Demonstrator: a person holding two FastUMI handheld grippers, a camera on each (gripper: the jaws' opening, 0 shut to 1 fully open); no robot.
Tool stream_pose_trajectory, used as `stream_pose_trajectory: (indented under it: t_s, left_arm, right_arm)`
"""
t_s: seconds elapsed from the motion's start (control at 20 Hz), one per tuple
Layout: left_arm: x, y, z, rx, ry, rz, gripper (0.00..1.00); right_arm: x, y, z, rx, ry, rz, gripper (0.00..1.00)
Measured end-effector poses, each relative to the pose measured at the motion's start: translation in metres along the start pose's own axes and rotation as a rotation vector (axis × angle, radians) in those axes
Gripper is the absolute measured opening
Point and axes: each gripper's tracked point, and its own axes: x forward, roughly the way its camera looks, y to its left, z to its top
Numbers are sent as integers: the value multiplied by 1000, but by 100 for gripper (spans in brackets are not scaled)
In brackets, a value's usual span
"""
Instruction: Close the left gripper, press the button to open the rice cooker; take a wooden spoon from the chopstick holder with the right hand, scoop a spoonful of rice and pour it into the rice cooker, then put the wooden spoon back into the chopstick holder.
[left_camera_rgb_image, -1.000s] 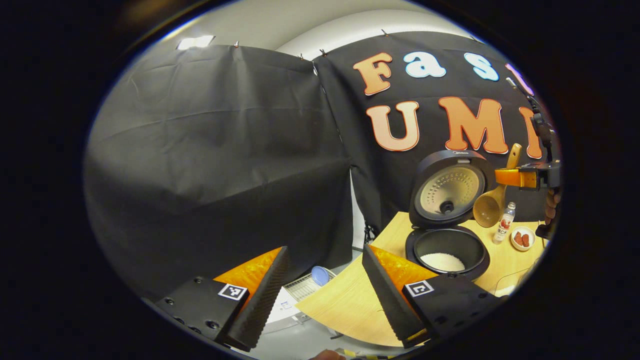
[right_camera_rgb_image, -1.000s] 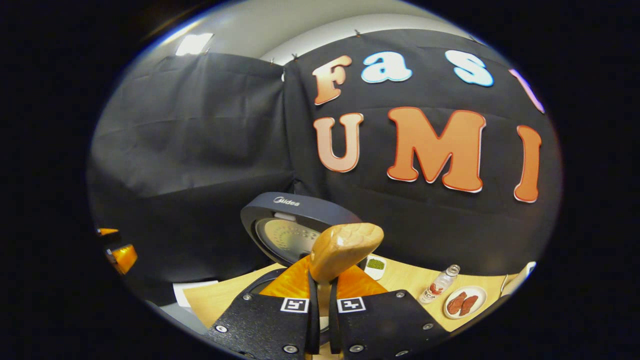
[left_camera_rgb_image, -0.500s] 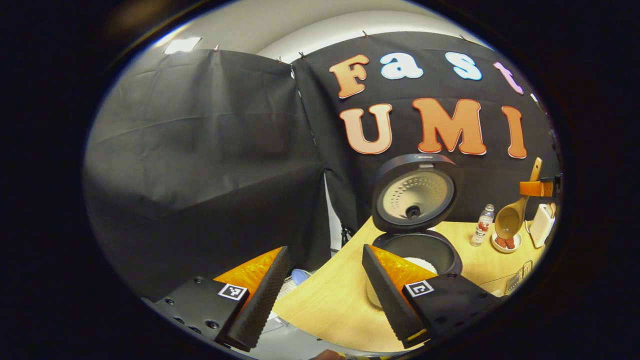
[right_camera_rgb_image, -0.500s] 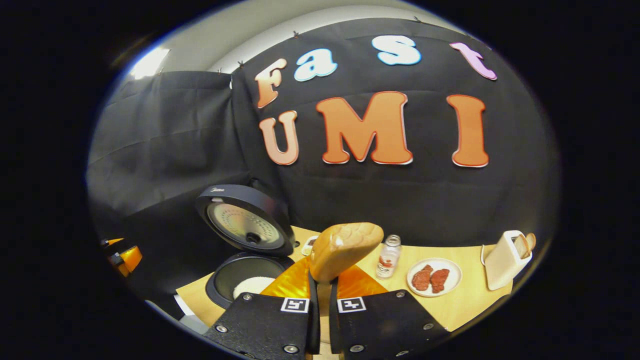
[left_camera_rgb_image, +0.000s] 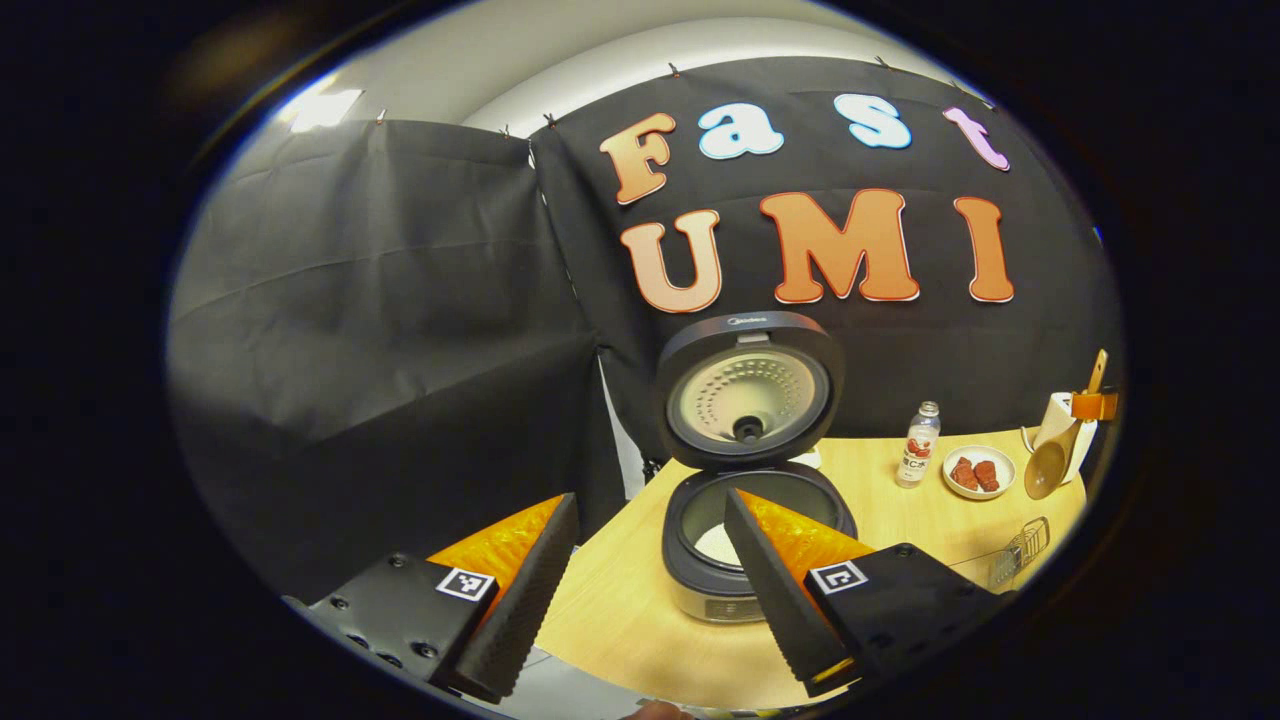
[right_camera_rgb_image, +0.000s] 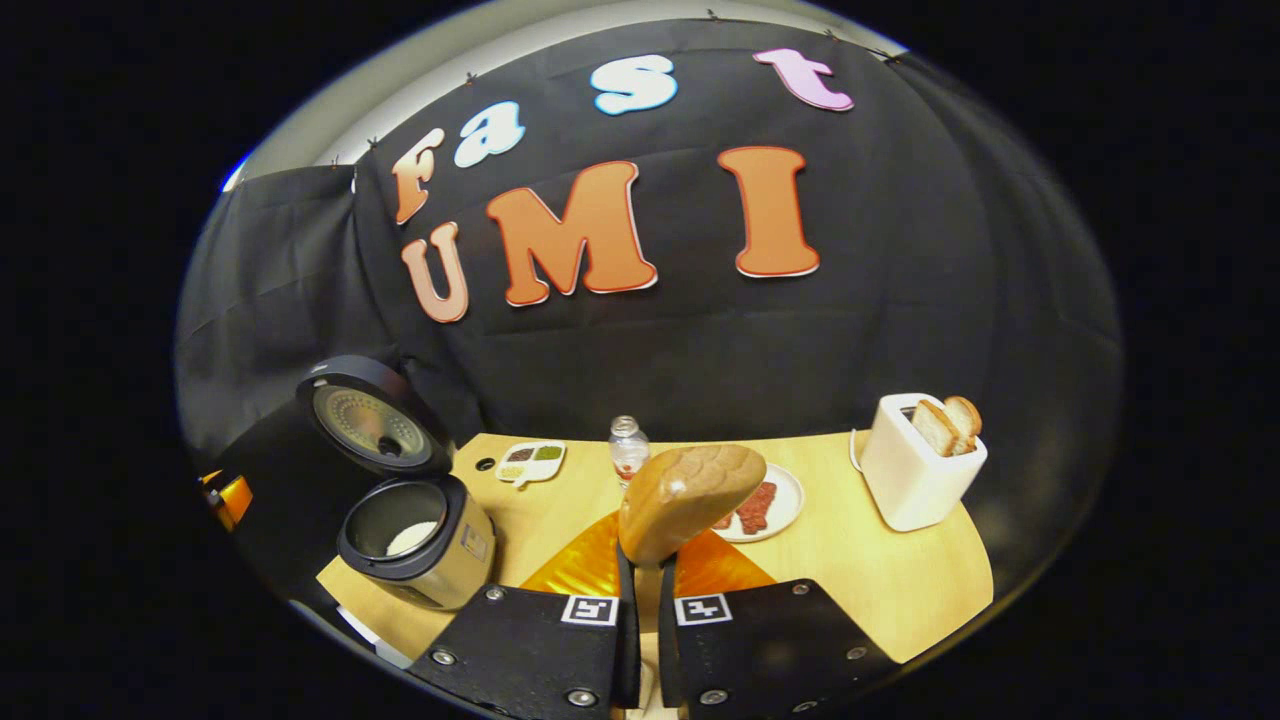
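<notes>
The rice cooker (left_camera_rgb_image: 700, 590) stands open on the wooden table, its lid (left_camera_rgb_image: 745, 390) upright and white rice (left_camera_rgb_image: 716, 545) in the pot. My left gripper (left_camera_rgb_image: 650, 585) hovers open in front of it, holding nothing. Far right, over the table's end, my right gripper (left_camera_rgb_image: 1095, 405) holds the wooden spoon (left_camera_rgb_image: 1045, 468), bowl hanging down. In the right gripper view my right gripper (right_camera_rgb_image: 640, 600) is shut on the spoon's handle, and the spoon's bowl (right_camera_rgb_image: 690, 490) rises just ahead of the fingers. The cooker (right_camera_rgb_image: 415, 540) sits to the lower left there.
A white toaster (right_camera_rgb_image: 920, 470) with bread slices stands at the right. A plate of red meat (right_camera_rgb_image: 775, 500), a small bottle (right_camera_rgb_image: 628, 450) and a divided dish (right_camera_rgb_image: 530, 462) line the back of the table (right_camera_rgb_image: 900, 590). A wire rack (left_camera_rgb_image: 1015, 548) sits near the front right edge.
My right gripper has carried the spoon from above the cooker off to the right, toward the toaster. The left gripper's view has swung so the cooker is now central.
</notes>
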Motion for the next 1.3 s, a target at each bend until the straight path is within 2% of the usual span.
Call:
stream_pose_trajectory:
  t_s: [0.05, 0.1, 0.3, 0.65, 0.85, 1.15, 1.2, 1.25, 1.3]
  left_arm:
    - [-3, -5, -1, -3, 5, -4, 95]
    - [-5, -11, -1, -2, 10, -6, 100]
    - [-18, -23, 7, 17, 6, 8, 100]
    - [-41, -36, 18, 33, 4, 44, 99]
    - [-46, -35, 26, 28, -3, 62, 100]
    - [-10, -11, 58, -13, -28, 37, 98]
    - [0, -7, 66, -32, -32, 28, 90]
    - [9, -6, 74, -53, -36, 17, 90]
    - [20, -7, 83, -78, -34, -2, 98]
  right_arm:
    - [-2, -13, -4, 8, 7, -16, 6]
    - [-5, -22, -8, 22, 13, -30, 7]
    - [-16, -49, -33, 90, 38, -47, 7]
    - [-17, -67, -85, 135, 118, -42, 7]
    - [-7, -74, -119, 204, 170, -59, 7]
    - [7, -82, -156, 334, 216, -137, 7]
    - [7, -85, -160, 347, 221, -152, 7]
    - [6, -85, -161, 359, 226, -164, 8]
    - [3, -85, -163, 372, 241, -170, 8]
